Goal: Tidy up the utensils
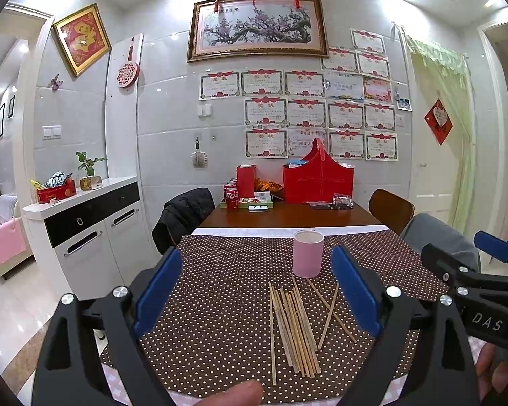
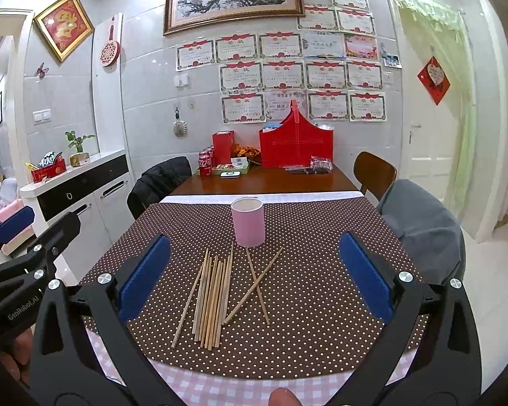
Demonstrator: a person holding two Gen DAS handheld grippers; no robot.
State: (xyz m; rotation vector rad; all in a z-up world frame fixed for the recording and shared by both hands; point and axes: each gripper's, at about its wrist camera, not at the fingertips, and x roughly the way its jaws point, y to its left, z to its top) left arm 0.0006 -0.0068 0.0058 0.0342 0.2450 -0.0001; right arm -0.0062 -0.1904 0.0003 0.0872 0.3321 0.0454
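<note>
brown polka-dot cloth covers the near end of our table, with a bundle of wooden chopsticks lying loose on it and two more crossed just right of them. behind stands a pink cup, upright. we hold the left gripper and right gripper above the sticks, both with fingers wide apart, gripping nothing.

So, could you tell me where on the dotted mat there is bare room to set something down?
The dotted mat is bare right of the crossed pair of chopsticks, out to its right edge, and left of the chopstick bundle. Either side of the pink cup is free too. The centre in front of the cup is crowded. Both grippers, left and right, are open above it.
</note>
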